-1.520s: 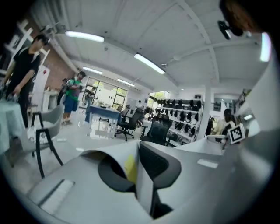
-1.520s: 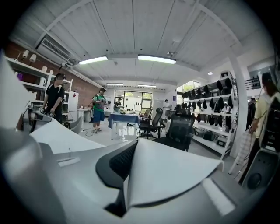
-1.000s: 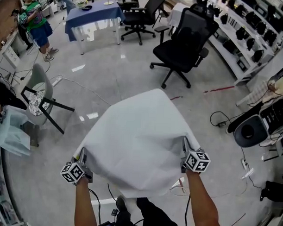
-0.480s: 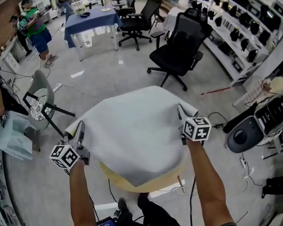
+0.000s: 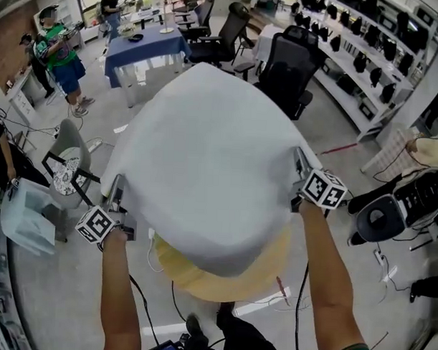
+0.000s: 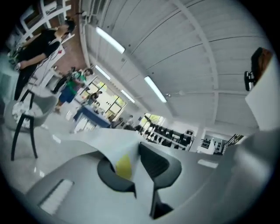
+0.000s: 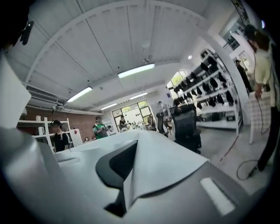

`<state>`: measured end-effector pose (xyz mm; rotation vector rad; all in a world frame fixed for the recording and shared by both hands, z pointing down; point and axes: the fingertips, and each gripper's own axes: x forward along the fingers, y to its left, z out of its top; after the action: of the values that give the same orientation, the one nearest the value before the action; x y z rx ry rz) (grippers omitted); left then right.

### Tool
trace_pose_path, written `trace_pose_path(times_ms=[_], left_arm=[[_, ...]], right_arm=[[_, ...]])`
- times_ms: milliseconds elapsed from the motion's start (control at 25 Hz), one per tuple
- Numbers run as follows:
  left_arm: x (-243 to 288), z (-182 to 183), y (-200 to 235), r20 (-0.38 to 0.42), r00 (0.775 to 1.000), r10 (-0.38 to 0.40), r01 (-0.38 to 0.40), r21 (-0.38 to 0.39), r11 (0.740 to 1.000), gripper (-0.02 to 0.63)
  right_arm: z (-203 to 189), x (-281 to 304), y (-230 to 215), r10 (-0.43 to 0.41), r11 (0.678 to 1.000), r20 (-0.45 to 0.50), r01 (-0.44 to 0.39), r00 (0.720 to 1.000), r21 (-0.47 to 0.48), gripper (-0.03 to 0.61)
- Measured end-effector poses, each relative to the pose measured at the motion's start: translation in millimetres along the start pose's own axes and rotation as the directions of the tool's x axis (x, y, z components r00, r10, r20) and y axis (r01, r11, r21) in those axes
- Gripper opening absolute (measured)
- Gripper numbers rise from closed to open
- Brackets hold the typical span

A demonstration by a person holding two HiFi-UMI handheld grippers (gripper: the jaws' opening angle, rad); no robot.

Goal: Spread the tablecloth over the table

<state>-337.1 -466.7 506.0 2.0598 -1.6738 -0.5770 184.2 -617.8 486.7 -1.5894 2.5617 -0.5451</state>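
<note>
Tablecloth is up and ballooning between the tongs, over the round counter! Right tongs clenched on one edge; left tongs pinching the other, jaws just easing apart slightly. Lowering and smoothing are left, I'd judge.

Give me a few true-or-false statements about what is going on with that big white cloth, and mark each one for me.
1. The left gripper and the right gripper each pinch an edge of the white tablecloth. True; the left one's jaws have just been opening slightly, with the cloth between them.
2. The tablecloth lies flat on the table. False: it billows in the air above the round yellowish table.
3. A blue-covered table stands farther back in the room. True.
4. The person in green sits on the black office chair. False: that person stands at the far left, away from it.
</note>
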Motion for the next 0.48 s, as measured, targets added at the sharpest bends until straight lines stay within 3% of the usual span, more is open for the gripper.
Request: trace_pose_path(times_ms=[80,160,240,320,480], left_arm=[[-18,-87,45,-0.162,0.985,0.055,-0.065,-0.057,0.996,0.028],[-48,-172,82,-0.311,0.942,0.123,-0.156,-0.083,0.984,0.023],[-86,-229,112,-0.39,0.899,0.201,-0.258,-0.098,0.961,0.021],[-115,-254,130,-0.414,0.878,0.24,-0.312,-0.114,0.943,0.023],[-137,-269,132,-0.45,0.856,0.254,-0.312,-0.058,0.948,0.018]], right_arm=[[-86,-11,-30,-0.03,0.997,-0.126,0.039,0.992,0.068,0.015],[-172,-36,-62,-0.089,0.982,-0.264,0.129,0.96,0.138,0.014],[-235,-68,-89,-0.124,0.951,-0.371,0.217,0.92,0.221,0.014],[-267,-92,-100,-0.089,0.937,-0.407,0.215,0.909,0.276,0.017],[-287,-116,-102,-0.076,0.959,-0.457,0.19,0.886,0.209,0.016]])
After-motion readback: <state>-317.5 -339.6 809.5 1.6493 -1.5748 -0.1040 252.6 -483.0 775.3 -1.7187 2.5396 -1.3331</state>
